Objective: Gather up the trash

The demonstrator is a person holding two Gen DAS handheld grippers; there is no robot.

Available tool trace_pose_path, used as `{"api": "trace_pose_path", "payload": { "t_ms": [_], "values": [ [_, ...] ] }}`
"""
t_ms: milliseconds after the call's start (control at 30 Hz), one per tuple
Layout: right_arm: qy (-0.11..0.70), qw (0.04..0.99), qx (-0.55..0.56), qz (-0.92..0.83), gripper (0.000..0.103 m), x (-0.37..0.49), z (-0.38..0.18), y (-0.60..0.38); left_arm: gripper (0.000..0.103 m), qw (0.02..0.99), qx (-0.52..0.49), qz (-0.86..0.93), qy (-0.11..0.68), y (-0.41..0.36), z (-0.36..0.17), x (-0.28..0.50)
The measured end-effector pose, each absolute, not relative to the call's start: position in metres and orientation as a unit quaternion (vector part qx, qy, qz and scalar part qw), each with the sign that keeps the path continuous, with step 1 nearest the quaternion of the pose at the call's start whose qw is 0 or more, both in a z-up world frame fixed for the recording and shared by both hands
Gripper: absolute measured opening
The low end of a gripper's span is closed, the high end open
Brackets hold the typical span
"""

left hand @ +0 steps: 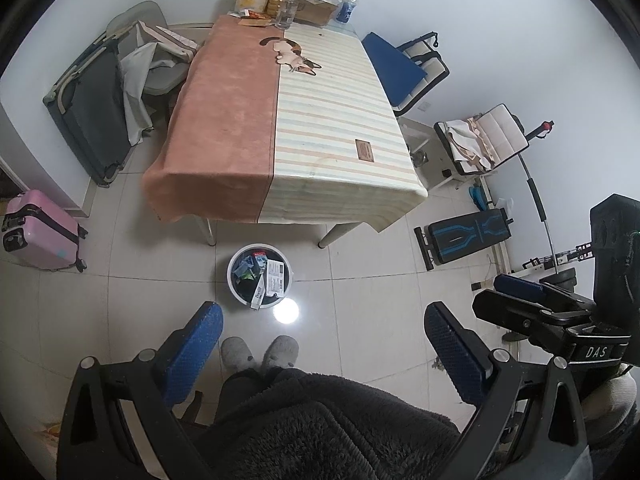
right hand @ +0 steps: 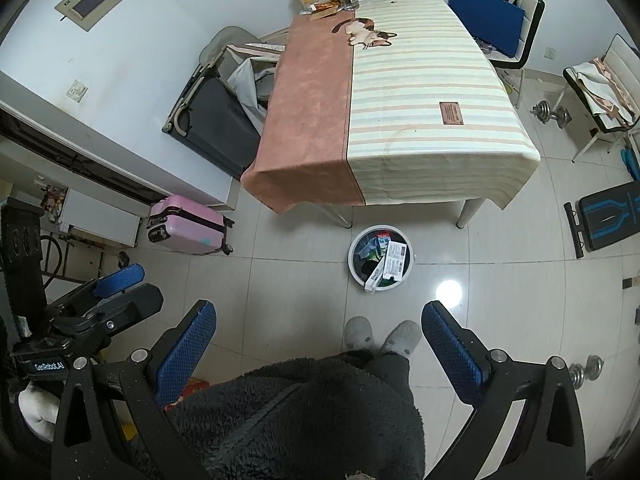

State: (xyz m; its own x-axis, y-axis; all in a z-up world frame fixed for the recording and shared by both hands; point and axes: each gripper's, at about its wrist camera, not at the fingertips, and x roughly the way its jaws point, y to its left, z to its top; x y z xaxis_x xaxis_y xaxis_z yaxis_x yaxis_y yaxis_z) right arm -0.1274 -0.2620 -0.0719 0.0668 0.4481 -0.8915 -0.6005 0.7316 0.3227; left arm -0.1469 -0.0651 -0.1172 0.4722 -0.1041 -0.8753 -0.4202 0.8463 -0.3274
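A white round trash bin (left hand: 240,296) stands on the floor in front of the table; it holds boxes, paper and wrappers (left hand: 264,276). It also shows in the right wrist view (right hand: 356,268). My left gripper (left hand: 324,344) is open and empty, held high above the floor over the person's lap. My right gripper (right hand: 320,344) is open and empty at the same height. The right gripper also shows at the right of the left wrist view (left hand: 520,292); the left gripper shows at the left of the right wrist view (right hand: 120,280).
A table (left hand: 224,120) with a pink and striped cloth stands ahead; bottles, bags and a box (left hand: 316,6) crowd its far end. Chairs (left hand: 404,68) flank it. A pink suitcase (left hand: 36,232) lies left, a workout bench (left hand: 464,236) right. Dumbbells (right hand: 552,114) lie on the floor.
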Motion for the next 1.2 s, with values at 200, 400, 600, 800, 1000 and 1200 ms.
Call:
{"api": "trace_pose_path", "payload": {
  "t_ms": [200,400,600,800,1000,1200],
  "values": [
    [0.582,0.728,-0.061,0.357,0.103,-0.1277,-0.0710,-0.2621,0.103,0.819,-0.256,0.092,0.506,-0.0641,-0.1175,-0.1470],
    [0.584,0.727,-0.059,0.356,0.103,-0.1276,-0.0707,-0.2621,0.103,0.819,-0.256,0.090,0.506,-0.0646,-0.1172,-0.1461],
    [0.584,0.727,-0.055,0.357,0.103,-0.1278,-0.0693,-0.2628,0.103,0.820,-0.257,0.083,0.505,-0.0639,-0.1159,-0.1448],
    [0.586,0.724,-0.046,0.361,0.103,-0.1300,-0.0701,-0.2622,0.103,0.819,-0.261,0.080,0.505,-0.0643,-0.1155,-0.1444],
    [0.588,0.723,-0.041,0.362,0.103,-0.1322,-0.0701,-0.2595,0.103,0.819,-0.260,0.081,0.506,-0.0646,-0.1156,-0.1443],
    [0.586,0.724,-0.039,0.362,0.103,-0.1337,-0.0691,-0.2569,0.103,0.819,-0.260,0.081,0.505,-0.0642,-0.1154,-0.1447]
  ]
}}
